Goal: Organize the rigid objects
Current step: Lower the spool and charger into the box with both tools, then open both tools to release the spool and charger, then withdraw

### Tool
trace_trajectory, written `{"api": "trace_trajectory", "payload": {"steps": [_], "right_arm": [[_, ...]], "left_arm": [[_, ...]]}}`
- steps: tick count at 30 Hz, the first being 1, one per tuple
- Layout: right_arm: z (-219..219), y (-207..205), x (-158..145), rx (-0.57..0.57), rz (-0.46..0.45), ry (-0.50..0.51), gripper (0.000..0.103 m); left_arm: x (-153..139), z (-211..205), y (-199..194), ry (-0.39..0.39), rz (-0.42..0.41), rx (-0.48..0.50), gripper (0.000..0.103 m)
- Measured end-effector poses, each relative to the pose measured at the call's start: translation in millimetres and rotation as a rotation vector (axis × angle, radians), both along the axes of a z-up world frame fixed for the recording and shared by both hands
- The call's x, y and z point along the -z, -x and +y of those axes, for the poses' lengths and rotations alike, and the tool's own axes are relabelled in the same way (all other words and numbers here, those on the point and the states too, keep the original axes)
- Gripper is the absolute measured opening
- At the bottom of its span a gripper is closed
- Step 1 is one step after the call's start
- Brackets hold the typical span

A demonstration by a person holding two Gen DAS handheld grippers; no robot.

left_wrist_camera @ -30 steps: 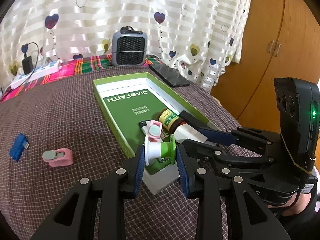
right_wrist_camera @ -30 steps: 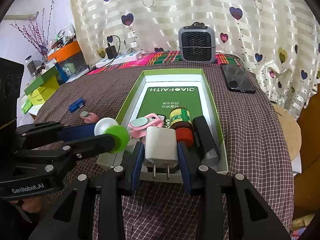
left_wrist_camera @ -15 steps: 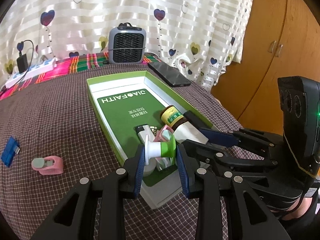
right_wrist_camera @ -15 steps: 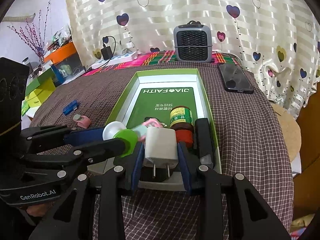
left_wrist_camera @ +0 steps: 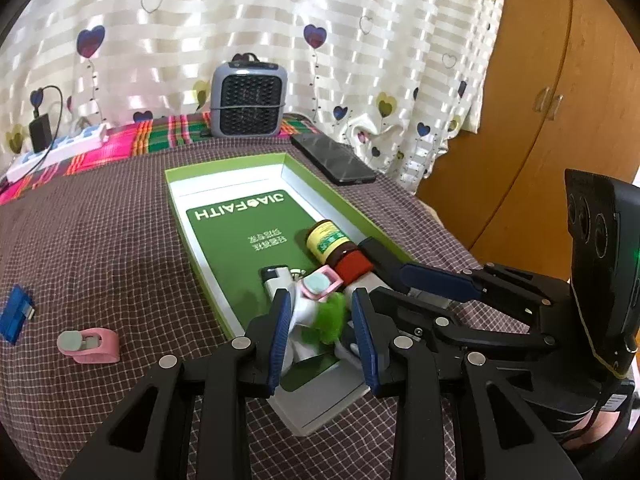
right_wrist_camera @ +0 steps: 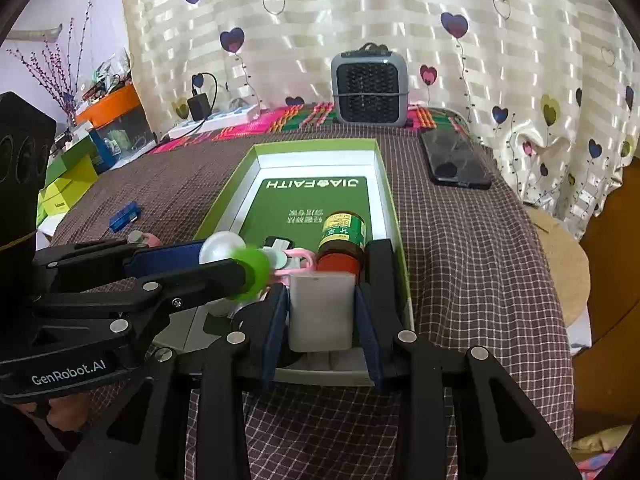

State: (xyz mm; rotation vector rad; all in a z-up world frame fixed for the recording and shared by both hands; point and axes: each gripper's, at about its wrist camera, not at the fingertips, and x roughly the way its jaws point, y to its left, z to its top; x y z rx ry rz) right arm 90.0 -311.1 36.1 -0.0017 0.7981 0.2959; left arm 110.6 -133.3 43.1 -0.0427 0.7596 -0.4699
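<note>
A green-rimmed box [left_wrist_camera: 224,172] [right_wrist_camera: 384,184] lies on the checked cloth. In it lie a brown bottle [left_wrist_camera: 332,242] [right_wrist_camera: 342,236], a pink clip [left_wrist_camera: 320,284] and a lighter [left_wrist_camera: 276,276]. My left gripper [left_wrist_camera: 320,316] [right_wrist_camera: 236,260] hangs over the box's near end; its jaws stand wide, and a blurred green and white spool [left_wrist_camera: 324,320] [right_wrist_camera: 248,264] sits between them, apparently loose. My right gripper [right_wrist_camera: 322,312] [left_wrist_camera: 400,276] is shut on a white charger plug [right_wrist_camera: 322,312], low in the box's near right corner.
Left of the box lie a second pink clip [left_wrist_camera: 90,344] and a blue piece [left_wrist_camera: 16,314] [right_wrist_camera: 124,216]. A black phone [left_wrist_camera: 332,158] [right_wrist_camera: 454,158] lies right of the box. A grey fan heater [left_wrist_camera: 248,100] [right_wrist_camera: 370,88] stands behind. A power strip [left_wrist_camera: 56,152] sits back left.
Both grippers sank toward the box's near end. My left jaws spread apart and the spool slipped loose, now blurred. The charger plug stays gripped in the right gripper.
</note>
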Motion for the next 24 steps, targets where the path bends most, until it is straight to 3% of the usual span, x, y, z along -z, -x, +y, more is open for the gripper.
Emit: {"api": "trace_trajectory", "payload": {"steps": [13,24], "right_arm": [[13,17,-17,-0.033,-0.058,0.002,0.042],[42,32,-19,-0.107,-0.067,-0.005,0.043]], "left_arm": [[-10,26,27,-0.010,-0.022,-0.059,0.030],[0,72,50,-0.030,0.003,-0.159,0.030]]}}
